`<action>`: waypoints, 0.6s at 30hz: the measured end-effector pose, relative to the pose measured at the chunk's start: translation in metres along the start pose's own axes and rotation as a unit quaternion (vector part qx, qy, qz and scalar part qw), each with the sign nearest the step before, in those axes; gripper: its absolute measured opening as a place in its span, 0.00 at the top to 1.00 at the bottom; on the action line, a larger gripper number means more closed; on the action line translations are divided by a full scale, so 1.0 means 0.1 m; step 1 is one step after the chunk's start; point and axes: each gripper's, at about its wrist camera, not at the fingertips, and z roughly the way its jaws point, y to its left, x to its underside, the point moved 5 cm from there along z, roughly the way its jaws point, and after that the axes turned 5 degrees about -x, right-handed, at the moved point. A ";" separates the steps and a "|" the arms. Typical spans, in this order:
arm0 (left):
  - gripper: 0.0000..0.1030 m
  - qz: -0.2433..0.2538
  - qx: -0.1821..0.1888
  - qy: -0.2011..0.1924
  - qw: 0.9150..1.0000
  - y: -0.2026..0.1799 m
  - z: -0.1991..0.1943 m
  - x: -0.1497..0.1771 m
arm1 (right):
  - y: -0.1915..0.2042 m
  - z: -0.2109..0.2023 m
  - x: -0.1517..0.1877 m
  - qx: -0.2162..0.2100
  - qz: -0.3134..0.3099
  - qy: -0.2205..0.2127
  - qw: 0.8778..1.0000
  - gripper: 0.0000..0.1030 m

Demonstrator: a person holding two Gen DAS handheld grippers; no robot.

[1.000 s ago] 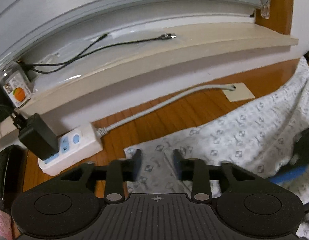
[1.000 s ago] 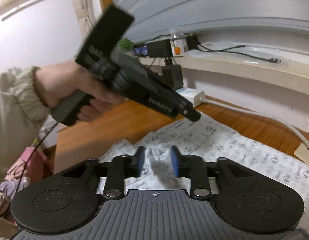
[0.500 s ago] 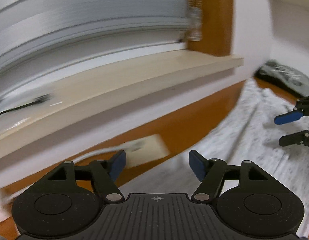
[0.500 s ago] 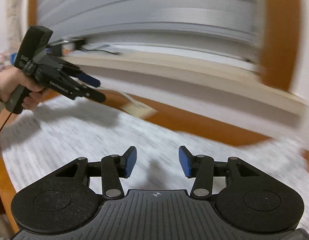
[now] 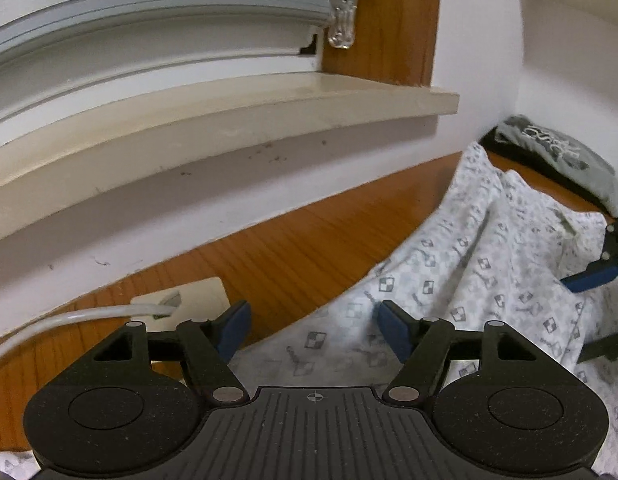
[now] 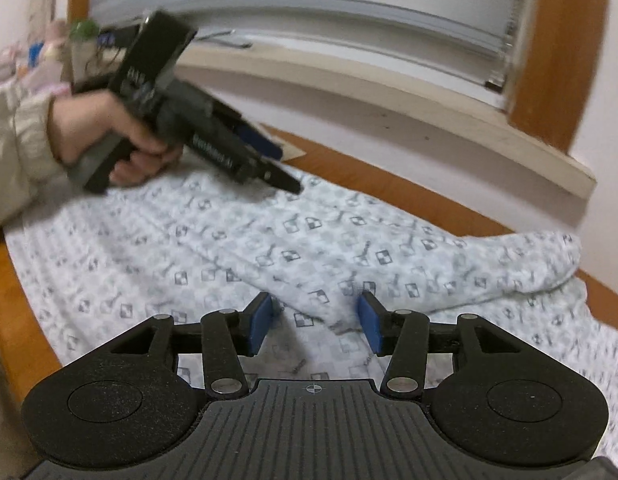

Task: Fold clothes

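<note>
L wrist view:
- Left gripper (image 5: 313, 330), 6 o'clock: jaws wide apart, nothing clamped; blue pads hang over the edge of the garment, not pressing it.
- Patterned white garment (image 5: 485, 264), 3–5 o'clock: spread on wooden tabletop (image 5: 301, 256), creased, running up to 2 o'clock.
- Right gripper (image 5: 597, 308), 3 o'clock at frame edge: only its blue and black tips show, over the cloth.
- White cable (image 5: 69, 318) into beige plate (image 5: 197, 300), 8 o'clock.
- Window sill (image 5: 229, 116), 10–1 o'clock; blind-cord pull (image 5: 343, 8), 12 o'clock.
- Dark printed cloth (image 5: 565, 152), 2 o'clock, beyond the garment.

R wrist view:
- Right gripper (image 6: 313, 322), 6 o'clock: jaws part-open, empty; a raised fold of garment (image 6: 269, 248) lies between the pads w/o contact.
- Garment fills centre, 8–4 o'clock, one rounded end at 3 o'clock.
- Person's hand (image 6: 121, 140) w/ cream sleeve (image 6: 17, 156), 9–10 o'clock, holds left gripper (image 6: 279, 166), tips just above the cloth's far edge; blurred.
- Sill, blinds (image 6: 349, 4) at 12 o'clock.
</note>
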 end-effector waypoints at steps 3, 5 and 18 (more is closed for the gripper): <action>0.28 0.006 -0.032 0.007 0.999 0.05 0.01 -0.06 | -0.01 -0.01 -0.02 0.002 -0.003 -0.013 1.000 0.73; 0.29 0.011 -0.058 0.016 0.998 0.09 0.03 -0.11 | -0.02 -0.13 -0.03 0.015 0.004 -0.031 0.999 0.96; 0.25 0.047 -0.037 -0.026 0.998 0.00 -0.04 -0.13 | -0.06 -0.56 0.29 0.001 0.086 -0.064 0.994 0.57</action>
